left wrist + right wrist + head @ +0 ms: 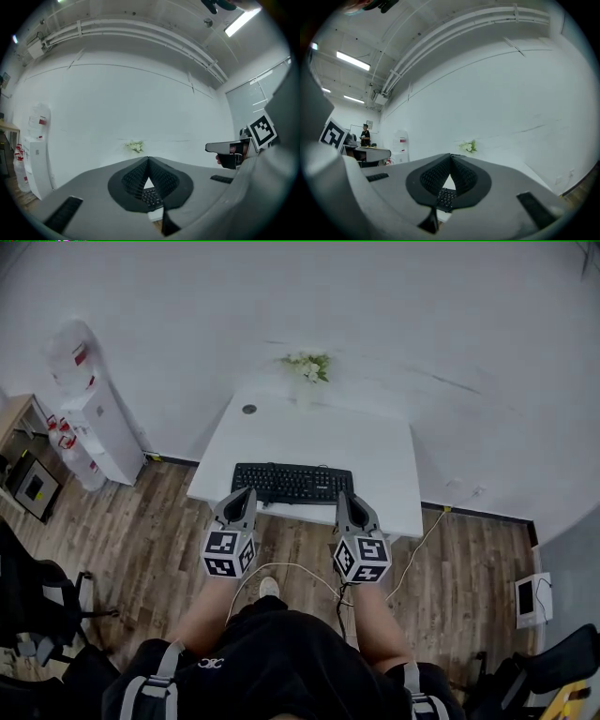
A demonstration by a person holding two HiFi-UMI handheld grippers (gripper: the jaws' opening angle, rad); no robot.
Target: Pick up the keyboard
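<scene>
The white table (375, 451) is sitting mid-frame in the head view, and the black keyboard (292, 483) is lying along its lower edge, dead centre. The left gripper (249, 493) and right gripper (341, 496) are being held just below the keyboard's two ends, each squeezed fully together with nothing between the pads. Best guess: the jaws are going to have to be opened first, then both ends pinched evenly so it's being lifted level, not tilted.
</scene>
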